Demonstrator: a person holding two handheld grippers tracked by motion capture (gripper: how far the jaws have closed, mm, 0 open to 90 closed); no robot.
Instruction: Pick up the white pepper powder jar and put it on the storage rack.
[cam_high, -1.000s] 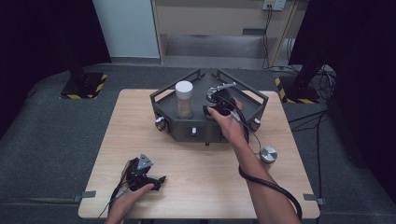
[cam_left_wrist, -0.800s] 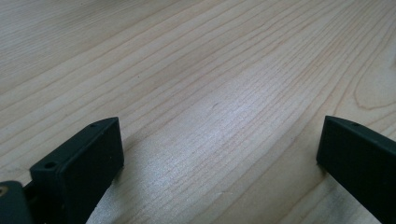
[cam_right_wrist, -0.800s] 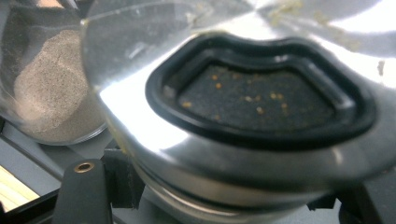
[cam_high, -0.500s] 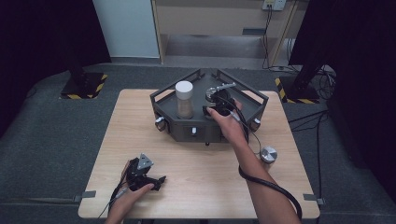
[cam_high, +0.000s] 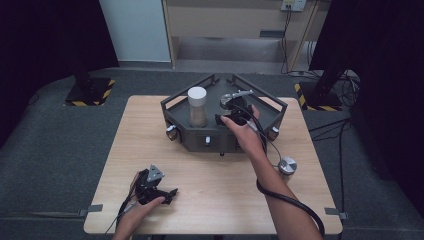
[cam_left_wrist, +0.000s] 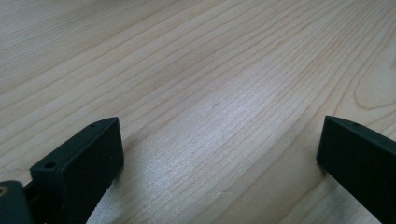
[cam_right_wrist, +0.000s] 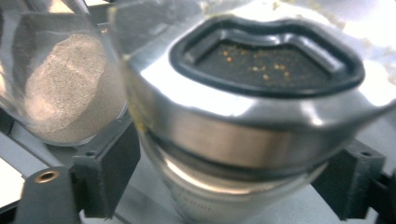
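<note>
Your right claw: jaws just opening, straddling the steel shaker, pads at its sides | your left claw: wide open, empty, on the worktop

No readable text, labels, brands or numbers on anything in these views
</note>
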